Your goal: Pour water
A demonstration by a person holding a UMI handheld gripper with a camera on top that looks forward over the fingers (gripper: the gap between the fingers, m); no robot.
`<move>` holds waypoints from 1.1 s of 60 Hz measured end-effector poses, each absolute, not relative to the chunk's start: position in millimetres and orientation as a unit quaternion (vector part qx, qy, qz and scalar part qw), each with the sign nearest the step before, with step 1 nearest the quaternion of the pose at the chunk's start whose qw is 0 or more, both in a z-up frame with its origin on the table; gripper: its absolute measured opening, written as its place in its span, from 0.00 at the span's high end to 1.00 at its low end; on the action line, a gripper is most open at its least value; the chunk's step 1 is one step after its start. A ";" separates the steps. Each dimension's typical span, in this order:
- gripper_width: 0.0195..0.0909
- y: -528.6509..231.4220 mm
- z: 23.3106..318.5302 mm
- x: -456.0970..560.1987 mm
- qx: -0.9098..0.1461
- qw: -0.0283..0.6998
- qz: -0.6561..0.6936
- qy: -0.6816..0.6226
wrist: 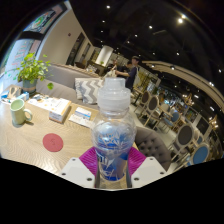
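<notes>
One clear water bottle (113,130), white cap on, blue label, upright between the two fingers of the gripper (113,166). Both pink pads (93,159) sit against its lower sides, so the gripper looks clamped on the bottle, though the contact on the right pad is hard to confirm through the plastic. Wooden table (30,145) beyond the fingers, off to the left. On it: one green mug (18,111), one round red coaster (53,142), one white box (50,108), one potted plant (33,70) further back. One person (130,72) standing in the background among café chairs.
</notes>
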State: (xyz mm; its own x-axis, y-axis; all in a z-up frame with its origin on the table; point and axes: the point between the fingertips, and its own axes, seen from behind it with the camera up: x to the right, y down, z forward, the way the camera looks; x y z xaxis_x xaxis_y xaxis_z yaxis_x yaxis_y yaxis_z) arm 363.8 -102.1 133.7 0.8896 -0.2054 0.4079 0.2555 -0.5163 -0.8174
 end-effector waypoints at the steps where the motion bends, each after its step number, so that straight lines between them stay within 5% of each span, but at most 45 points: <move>1: 0.78 -97.7 141.2 359.6 -0.835 0.492 -0.246 -0.024; 13: 0.77 -30.2 219.1 276.8 -0.760 0.477 -0.400 -0.184; 21: 0.78 19.6 240.2 204.7 -0.679 0.438 -0.492 -0.322; 47: 0.78 92.0 173.3 107.1 -0.443 0.199 -0.646 -0.589; 56: 0.78 86.9 170.3 104.0 -0.472 0.215 -0.628 -0.580; 66: 0.78 73.3 194.4 105.0 -0.571 0.319 -0.552 -0.517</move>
State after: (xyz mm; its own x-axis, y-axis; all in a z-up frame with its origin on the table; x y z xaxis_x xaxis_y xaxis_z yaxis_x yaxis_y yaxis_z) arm 105.0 73.3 194.4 -0.1438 0.2384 0.9605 0.9425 -0.2627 0.2064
